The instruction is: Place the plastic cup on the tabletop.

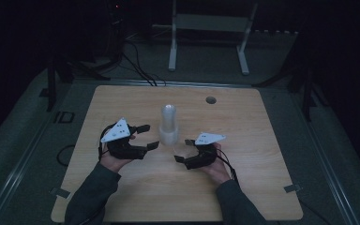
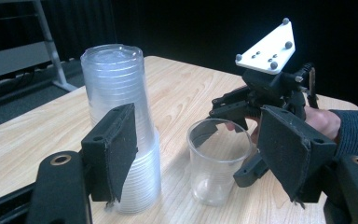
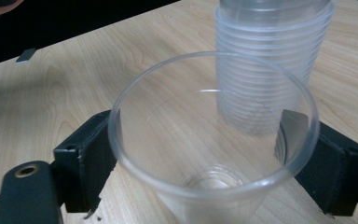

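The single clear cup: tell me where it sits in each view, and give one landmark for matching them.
High view: the single clear cup is faint, just right of the stack's base, in front of the right gripper.
Left gripper view: lower centre, upright on the table.
Right gripper view: centre foreground, between the fingers.
Shared landmark: the stack of cups.

cup stack (image 1: 169, 123) mid-table, single cup (image 2: 216, 158) beside

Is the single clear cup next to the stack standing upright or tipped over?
Upright. The single cup stands on its base on the table, open rim upward, empty, beside the cup stack.
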A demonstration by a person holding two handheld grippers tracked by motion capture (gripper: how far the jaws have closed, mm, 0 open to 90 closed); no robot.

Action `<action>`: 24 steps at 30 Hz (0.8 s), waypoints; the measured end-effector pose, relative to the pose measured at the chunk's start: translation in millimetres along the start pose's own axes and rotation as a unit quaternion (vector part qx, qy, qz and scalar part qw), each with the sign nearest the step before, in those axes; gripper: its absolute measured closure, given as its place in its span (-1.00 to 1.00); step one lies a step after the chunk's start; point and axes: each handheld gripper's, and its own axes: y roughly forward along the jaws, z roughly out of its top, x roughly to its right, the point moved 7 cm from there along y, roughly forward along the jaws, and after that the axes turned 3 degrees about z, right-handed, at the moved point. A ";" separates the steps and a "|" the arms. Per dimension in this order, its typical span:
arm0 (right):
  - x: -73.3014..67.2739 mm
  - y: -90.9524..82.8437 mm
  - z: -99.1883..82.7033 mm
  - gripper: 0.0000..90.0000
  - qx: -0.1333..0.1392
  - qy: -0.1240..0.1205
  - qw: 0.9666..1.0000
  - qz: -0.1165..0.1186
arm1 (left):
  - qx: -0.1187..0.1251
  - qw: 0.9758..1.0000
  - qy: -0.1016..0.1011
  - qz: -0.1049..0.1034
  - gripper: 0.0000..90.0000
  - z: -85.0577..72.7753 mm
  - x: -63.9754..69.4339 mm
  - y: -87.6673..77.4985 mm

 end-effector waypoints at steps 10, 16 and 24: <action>1.6 -7.4 -3.4 -0.72 -0.001 0.002 1.000 -0.012 | 0.001 1.000 0.000 0.000 -0.37 0.0 -0.6 -0.4; 0.7 -11.7 -7.4 -0.72 -0.003 0.007 1.000 -0.011 | 0.001 1.000 -0.002 0.002 -0.37 -0.4 -1.7 -1.1; -1.1 -19.1 -9.7 -0.72 0.000 0.006 1.000 -0.008 | 0.001 1.000 -0.003 0.003 -0.37 -0.9 -1.9 -0.8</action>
